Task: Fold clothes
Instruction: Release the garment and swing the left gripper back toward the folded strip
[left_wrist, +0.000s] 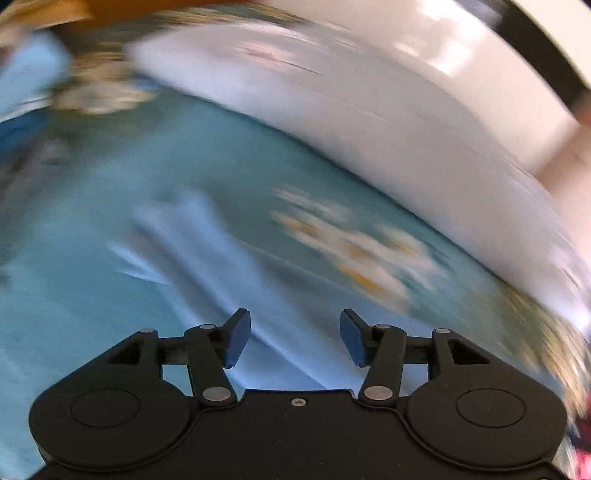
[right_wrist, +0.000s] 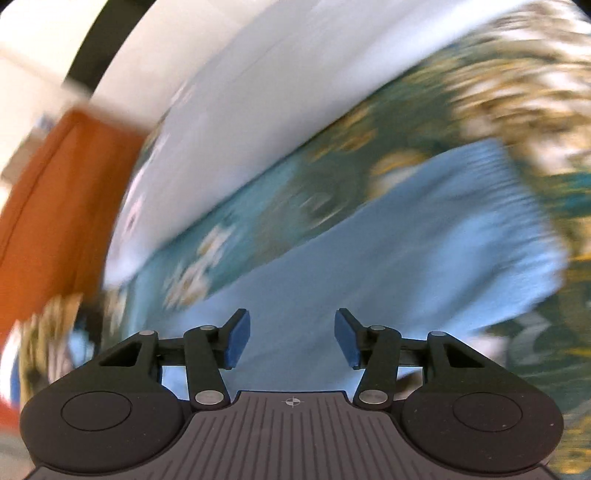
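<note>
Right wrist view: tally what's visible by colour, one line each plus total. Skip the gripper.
Light blue: 1, the garment
Teal with a flower print: 1, the bed cover
White: 1, the pillow or bedding
Orange: 1, the cloth or cushion, too blurred to say which
Total: 4

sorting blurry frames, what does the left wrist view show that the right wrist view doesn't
Only the left wrist view: the left tool, open and empty.
Only the right wrist view: an orange panel at the left edge, and the right tool, open and empty.
Both: the light blue garment on the floral teal cover, with a white surface beyond, all blurred.
</note>
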